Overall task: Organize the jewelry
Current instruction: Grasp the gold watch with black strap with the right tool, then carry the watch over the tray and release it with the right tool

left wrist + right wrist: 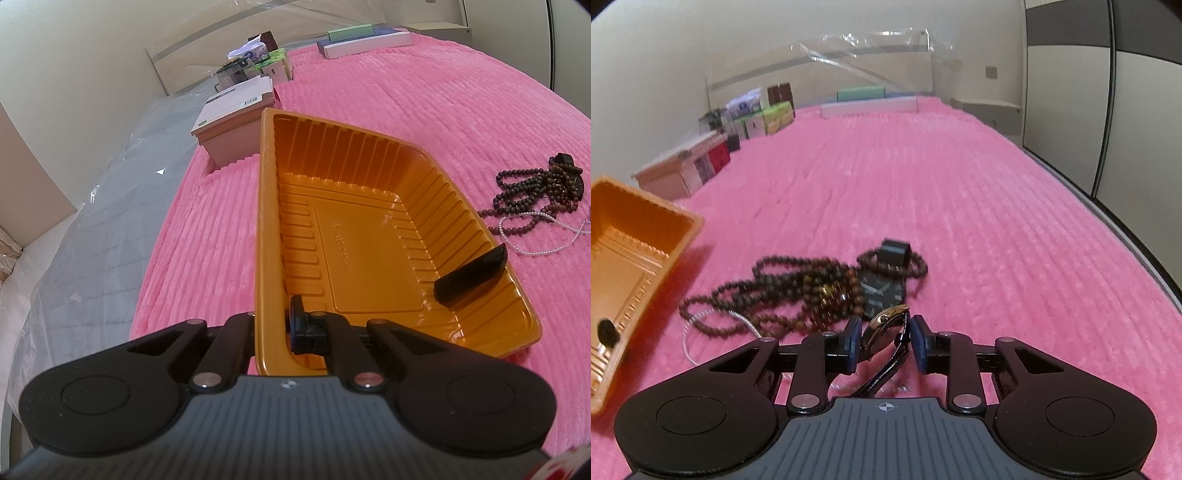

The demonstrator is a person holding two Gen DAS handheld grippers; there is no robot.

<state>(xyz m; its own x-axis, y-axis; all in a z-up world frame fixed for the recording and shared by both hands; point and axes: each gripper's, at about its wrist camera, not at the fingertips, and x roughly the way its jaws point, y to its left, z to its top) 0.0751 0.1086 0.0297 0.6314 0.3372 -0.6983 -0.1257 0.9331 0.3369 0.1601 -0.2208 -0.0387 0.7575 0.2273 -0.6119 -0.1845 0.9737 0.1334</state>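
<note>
On the pink bed, just right of the orange tray (266, 221) whose near wall the left tool (271, 332) pinches shut, the right tool (882, 341) stands half-open around a gold-cased wristwatch (884, 326) beside the bead necklaces (798, 291): pick-up step, next needing firm closure, then a lift into the tray.

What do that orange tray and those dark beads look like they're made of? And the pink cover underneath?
Orange tray: thin moulded plastic, probably; glossy, with pressed ribs along its walls and a stamped mark in the floor. Dark beads: likely wood; brown, fairly matte, small and round, though the blur leaves stone or resin possible. Pink cover: soft plush fabric, with fuzzy corduroy-like ridges.
</note>
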